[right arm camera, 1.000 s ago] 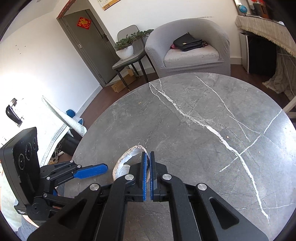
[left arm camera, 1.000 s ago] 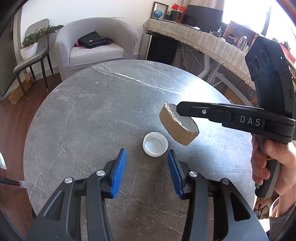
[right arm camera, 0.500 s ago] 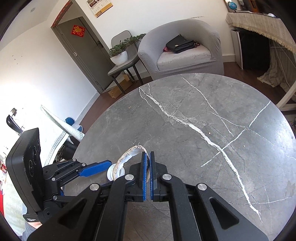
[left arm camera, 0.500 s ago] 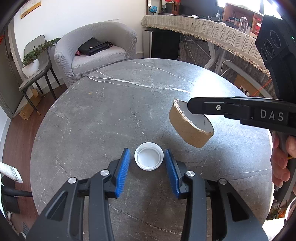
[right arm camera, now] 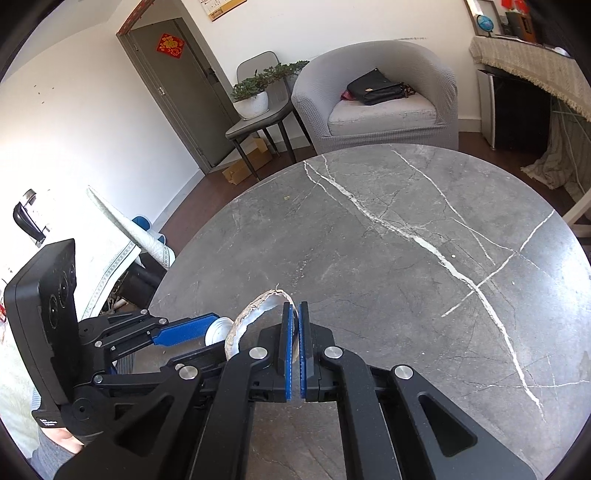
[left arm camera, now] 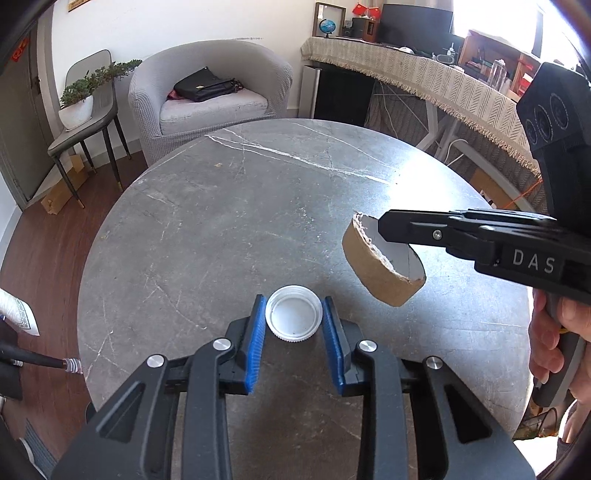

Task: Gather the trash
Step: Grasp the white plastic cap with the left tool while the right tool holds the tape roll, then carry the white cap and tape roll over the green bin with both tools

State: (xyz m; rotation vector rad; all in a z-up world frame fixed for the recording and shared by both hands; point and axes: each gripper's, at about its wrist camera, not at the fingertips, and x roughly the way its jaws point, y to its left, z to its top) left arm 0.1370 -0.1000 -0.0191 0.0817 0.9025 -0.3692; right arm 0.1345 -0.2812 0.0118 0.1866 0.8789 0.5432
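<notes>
Round grey marble table (left arm camera: 229,229) with white veins fills most of both views. Behind it a grey tub armchair (left arm camera: 207,96) with a black handbag (left arm camera: 205,88) on the seat. Beside that, a grey side chair (left arm camera: 88,122) carrying a potted plant (left arm camera: 79,99) in a white pot. Long desk with a fringed beige cloth (left arm camera: 424,74) runs along the far right, clutter and a small globe (left arm camera: 327,26) on it. Dark wood floor, grey door (right arm camera: 177,88) with a red decoration in the right wrist view.

Left gripper (left arm camera: 294,319) low over the near part of the table, tilted down. Its jaws have just been closing, and the blue pads (left arm camera: 256,332) now sit right at both sides of a white plastic bottle cap (left arm camera: 294,318). Cap lies open side up, flat on the marble, between the pads. Pads look to be touching its ribbed rim, though firm pressure is hard to confirm.

Right gripper (right arm camera: 295,321) pressed together, pinching the wall of a brown cardboard tape ring (left arm camera: 384,266). Ring hangs in the air above the table, tilted, white inside, ragged top edge, just right of the cap and apart from it. A hand (left arm camera: 554,332) grips the right gripper's handle at the right edge of the left wrist view.
</notes>
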